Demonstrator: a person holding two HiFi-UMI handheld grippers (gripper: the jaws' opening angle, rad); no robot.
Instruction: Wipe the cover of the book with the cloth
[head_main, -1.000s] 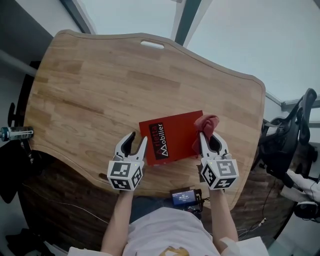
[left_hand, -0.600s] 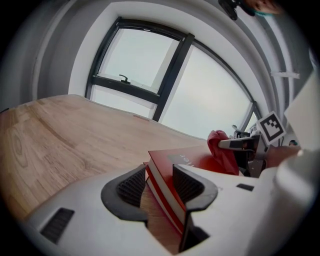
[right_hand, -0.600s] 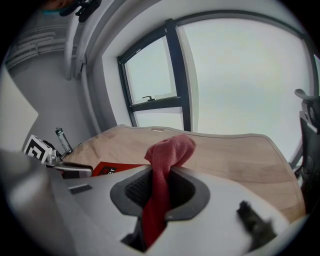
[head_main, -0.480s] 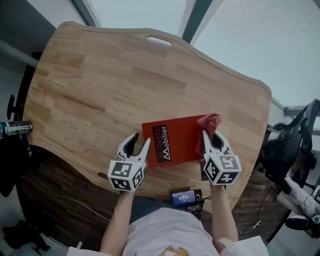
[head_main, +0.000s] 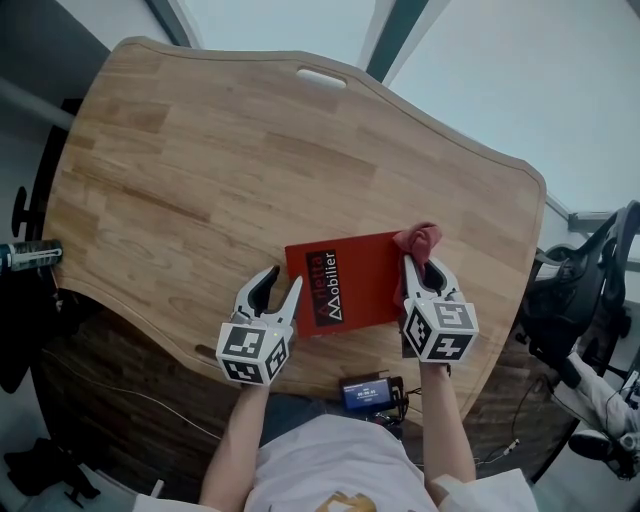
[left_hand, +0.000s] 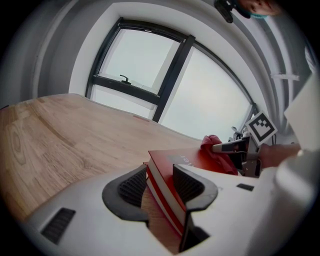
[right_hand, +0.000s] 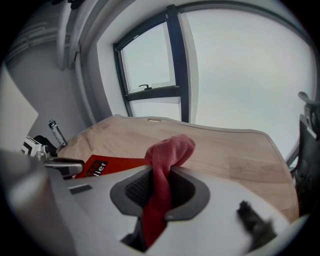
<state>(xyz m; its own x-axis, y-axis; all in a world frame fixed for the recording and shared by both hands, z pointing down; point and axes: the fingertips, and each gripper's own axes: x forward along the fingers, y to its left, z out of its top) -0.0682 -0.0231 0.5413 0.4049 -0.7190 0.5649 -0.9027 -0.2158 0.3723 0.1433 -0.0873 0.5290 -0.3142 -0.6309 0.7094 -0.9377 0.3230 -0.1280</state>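
**Book and cloth held between two hand-held grippers**

A red book (head_main: 345, 280) lies flat near the front edge of the wooden table (head_main: 200, 150). The left gripper (head_main: 282, 277) has its jaws apart, with a corner of the book's left side between them. Its right jaw lies against the book, and bare wood shows between the book and its left jaw. The right gripper (head_main: 422, 268) has its jaws closed on a red cloth (head_main: 418, 240), whose bunched end sits at the book's far right corner.

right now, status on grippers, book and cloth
Left gripper open, straddling book corner. Right gripper shut on cloth at the book's right edge. Nothing in the way.
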